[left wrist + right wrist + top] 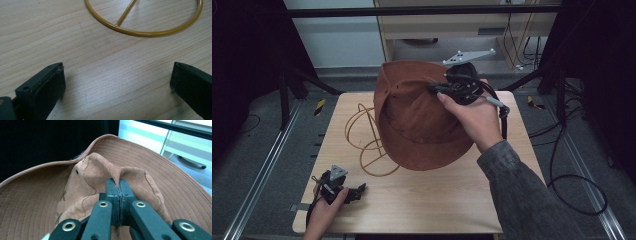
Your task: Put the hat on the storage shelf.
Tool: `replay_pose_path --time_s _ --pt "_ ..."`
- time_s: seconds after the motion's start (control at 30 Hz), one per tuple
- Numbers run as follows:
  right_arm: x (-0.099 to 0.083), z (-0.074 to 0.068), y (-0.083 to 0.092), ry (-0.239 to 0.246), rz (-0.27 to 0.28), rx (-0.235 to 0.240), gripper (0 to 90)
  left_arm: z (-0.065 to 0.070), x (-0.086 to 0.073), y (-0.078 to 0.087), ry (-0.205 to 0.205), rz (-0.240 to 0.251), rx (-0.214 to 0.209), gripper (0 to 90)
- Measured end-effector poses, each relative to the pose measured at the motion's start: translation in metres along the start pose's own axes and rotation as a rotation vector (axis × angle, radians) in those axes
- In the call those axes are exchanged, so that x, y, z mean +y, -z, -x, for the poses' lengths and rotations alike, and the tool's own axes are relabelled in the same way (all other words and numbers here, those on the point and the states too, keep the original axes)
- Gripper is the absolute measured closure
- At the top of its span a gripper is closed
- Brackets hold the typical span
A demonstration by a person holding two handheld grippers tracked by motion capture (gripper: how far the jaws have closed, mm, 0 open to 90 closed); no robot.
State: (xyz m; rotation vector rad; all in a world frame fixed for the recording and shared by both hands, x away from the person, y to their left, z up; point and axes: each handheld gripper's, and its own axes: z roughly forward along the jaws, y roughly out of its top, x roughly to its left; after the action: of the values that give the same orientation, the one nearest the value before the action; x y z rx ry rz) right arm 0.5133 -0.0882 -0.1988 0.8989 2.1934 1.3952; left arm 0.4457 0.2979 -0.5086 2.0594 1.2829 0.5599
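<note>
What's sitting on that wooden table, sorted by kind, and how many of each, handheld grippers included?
Brown brimmed hat: 1, pinched at its crown by the right gripper
Yellow wire stand: 1, partly under the hat
Handheld grippers: 2, counting the left gripper, its jaws open and resting on the table
Total: 4

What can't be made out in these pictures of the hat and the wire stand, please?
- High view: the brown hat covers much of the yellow wire stand, so whether they touch is hidden.
- Right gripper view: the right gripper pinches a fold of the crown; the stand is out of frame.
- Left gripper view: the stand's ring is cut off at the top edge.
</note>
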Motion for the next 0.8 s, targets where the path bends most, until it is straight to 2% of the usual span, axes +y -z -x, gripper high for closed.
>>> replay_pose_path --time_s 0.2,0.57,0.8 --pt "0.008 -0.009 -0.013 0.009 0.003 0.013 89.4 0.0 0.0 0.0 0.001 0.001 0.001 0.0" --pt "0.019 -0.021 -0.019 0.021 0.013 0.034 89.4 0.0 0.0 0.0 0.0 -0.002 -0.001 0.0" --pt "0.024 -0.029 -0.031 0.024 0.014 0.052 89.4 0.0 0.0 0.0 0.001 -0.001 -0.001 0.0"
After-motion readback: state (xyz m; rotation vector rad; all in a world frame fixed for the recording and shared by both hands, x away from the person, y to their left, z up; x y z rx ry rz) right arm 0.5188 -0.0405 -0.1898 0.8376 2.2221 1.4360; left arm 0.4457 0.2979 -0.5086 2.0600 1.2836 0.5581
